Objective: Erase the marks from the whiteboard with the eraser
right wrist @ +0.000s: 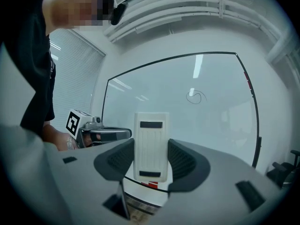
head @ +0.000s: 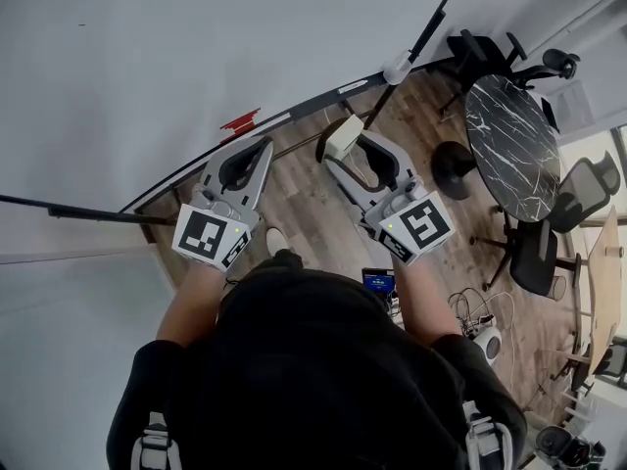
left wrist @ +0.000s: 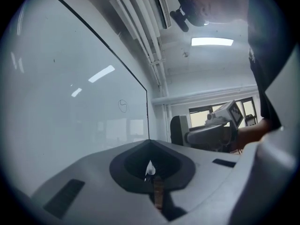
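Observation:
The whiteboard [head: 147, 57] fills the upper left of the head view, and its surface shows no mark there. A small looped scribble shows on the whiteboard [right wrist: 225, 125] in the right gripper view at the mark [right wrist: 196, 96], and in the left gripper view at the mark [left wrist: 123, 105]. My right gripper [right wrist: 151, 161] is shut on a white ribbed eraser [right wrist: 151, 146], held upright and short of the board. In the head view the eraser [head: 344, 136] sits at the tip of the right gripper [head: 349, 151]. My left gripper [head: 263, 147] is shut with nothing in it, beside the board's lower edge.
A red item [head: 240, 121] lies on the board's tray. To the right stand a round black marble table [head: 509, 135] and office chairs [head: 578, 199]. Cables and a small white device [head: 482, 339] lie on the wood floor. A black round base [head: 454, 167] stands near the table.

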Demonstrator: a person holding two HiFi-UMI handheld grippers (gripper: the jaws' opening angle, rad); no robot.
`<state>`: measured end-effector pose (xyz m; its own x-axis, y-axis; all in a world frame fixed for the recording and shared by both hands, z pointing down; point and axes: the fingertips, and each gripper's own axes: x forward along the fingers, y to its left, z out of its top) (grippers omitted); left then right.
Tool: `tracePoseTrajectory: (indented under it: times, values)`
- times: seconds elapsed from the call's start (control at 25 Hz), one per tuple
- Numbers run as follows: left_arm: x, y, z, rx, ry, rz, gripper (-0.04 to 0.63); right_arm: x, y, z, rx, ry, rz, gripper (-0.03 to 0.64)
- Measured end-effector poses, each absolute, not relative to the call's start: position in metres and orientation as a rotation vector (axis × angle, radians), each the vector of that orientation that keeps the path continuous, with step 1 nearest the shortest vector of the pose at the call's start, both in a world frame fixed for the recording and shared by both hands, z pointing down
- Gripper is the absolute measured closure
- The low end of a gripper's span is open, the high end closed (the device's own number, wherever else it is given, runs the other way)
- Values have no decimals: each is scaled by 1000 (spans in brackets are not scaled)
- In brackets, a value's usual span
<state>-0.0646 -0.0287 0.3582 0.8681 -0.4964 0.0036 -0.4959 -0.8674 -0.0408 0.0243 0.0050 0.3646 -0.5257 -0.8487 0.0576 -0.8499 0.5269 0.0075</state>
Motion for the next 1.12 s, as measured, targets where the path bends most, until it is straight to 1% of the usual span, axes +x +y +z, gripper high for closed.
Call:
tracePoseTrajectory:
  times: [0.48, 0.92, 1.12]
  values:
    - [-68, -129, 345, -3022, 690, 26, 592, 12, -95, 354, 1582, -2610, 6, 394]
    - [-65, -172, 346, -3039, 681, 47, 592, 16, -137, 356, 1610, -2592, 7, 394]
    - [-60, -183, 339, -3007, 754, 51, 592, 26, -155, 340, 1588, -2596, -64, 394]
